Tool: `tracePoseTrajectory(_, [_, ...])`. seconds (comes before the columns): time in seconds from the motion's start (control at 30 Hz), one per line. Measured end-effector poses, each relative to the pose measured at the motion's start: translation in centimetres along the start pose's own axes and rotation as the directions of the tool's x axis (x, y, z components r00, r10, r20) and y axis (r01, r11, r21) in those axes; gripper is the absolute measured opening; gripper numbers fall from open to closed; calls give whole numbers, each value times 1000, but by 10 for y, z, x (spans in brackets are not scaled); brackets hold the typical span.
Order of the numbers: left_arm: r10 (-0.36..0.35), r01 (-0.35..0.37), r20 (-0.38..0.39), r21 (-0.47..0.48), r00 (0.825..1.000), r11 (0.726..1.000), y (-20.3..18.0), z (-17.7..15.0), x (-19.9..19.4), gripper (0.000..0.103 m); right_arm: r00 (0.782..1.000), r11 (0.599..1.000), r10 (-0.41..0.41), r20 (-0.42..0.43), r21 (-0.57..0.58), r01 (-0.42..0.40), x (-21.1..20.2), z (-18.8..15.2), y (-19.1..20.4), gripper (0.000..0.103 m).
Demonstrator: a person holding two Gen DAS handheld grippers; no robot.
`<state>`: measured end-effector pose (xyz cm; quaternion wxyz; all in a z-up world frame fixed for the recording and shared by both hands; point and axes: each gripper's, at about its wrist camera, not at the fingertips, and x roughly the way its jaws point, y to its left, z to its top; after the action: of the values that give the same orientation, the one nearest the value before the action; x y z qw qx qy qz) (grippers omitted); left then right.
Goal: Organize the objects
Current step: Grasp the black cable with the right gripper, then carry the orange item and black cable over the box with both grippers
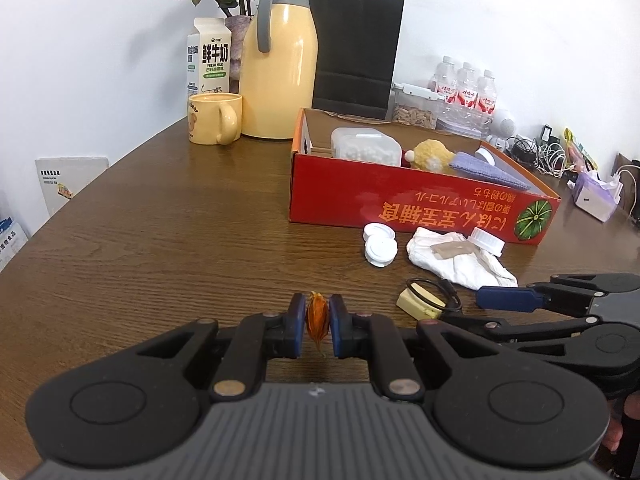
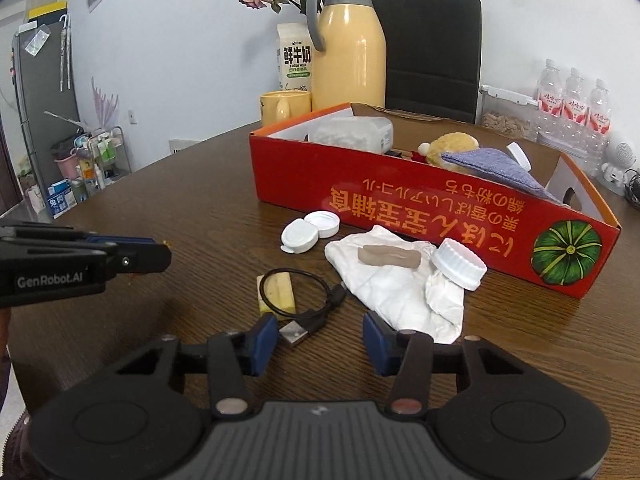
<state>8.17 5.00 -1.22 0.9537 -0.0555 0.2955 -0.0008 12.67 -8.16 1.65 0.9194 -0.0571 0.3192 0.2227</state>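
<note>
Low over the wooden table (image 1: 160, 240), the left gripper (image 1: 318, 326) points forward and slightly downward, its blue pads pressed tight on a small orange dried husk (image 1: 318, 320) that hangs between them above the tabletop. In the right wrist view this same gripper enters from the left edge, its side printed "GenRobot.AI". The right gripper (image 2: 320, 344) reaches in beside it, also tilted down toward the table; its jaws stand partly apart with nothing pressed between the pads, and the metal plug of a black USB cable (image 2: 304, 312) lies just ahead of the gap, nearer the left pad. The cable loops over a pale yellow block (image 2: 278, 292).

Beyond these lie a crumpled white cloth (image 2: 392, 292) with a brownish strip on it, a white ribbed cap (image 2: 460, 264) resting on the cloth, and two white round lids (image 2: 310, 230) touching each other. Behind them sits an open red cardboard box (image 2: 420, 216) printed with a green pumpkin and orange Japanese lettering that reads upside down from here; it holds a clear plastic container, a yellow plush toy, a purple cloth and a white cap.

Farther back stand a yellow mug (image 1: 214, 118), a yellow thermos jug (image 1: 280, 60) and a milk carton (image 1: 208, 60) labelled "鲜牛奶" and "FRESH MILK".
</note>
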Motion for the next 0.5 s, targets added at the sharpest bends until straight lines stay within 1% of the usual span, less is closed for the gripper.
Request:
tracePoseTrajectory(0.1, [-3, 3, 3, -1, 1000, 1000, 2, 1, 0, 14, 1000, 1000, 13, 2, 4, -13, 3, 2, -2, 44])
tracePoseTrajectory(0.2, [-2, 2, 2, -6, 1000, 1000, 4, 2, 0, 14, 1000, 1000, 21, 9, -8, -21, 5, 3, -3, 34])
tracePoseTrajectory(0.27, [-1, 1, 0, -10, 1000, 1000, 6, 3, 1, 14, 1000, 1000, 20, 11, -20, -20, 6, 4, -2, 23])
tracePoseTrajectory(0.5, [-2, 2, 0, -8, 1000, 1000, 6, 4, 3, 14, 1000, 999, 12, 22, -30, -11, 5, 2, -2, 10])
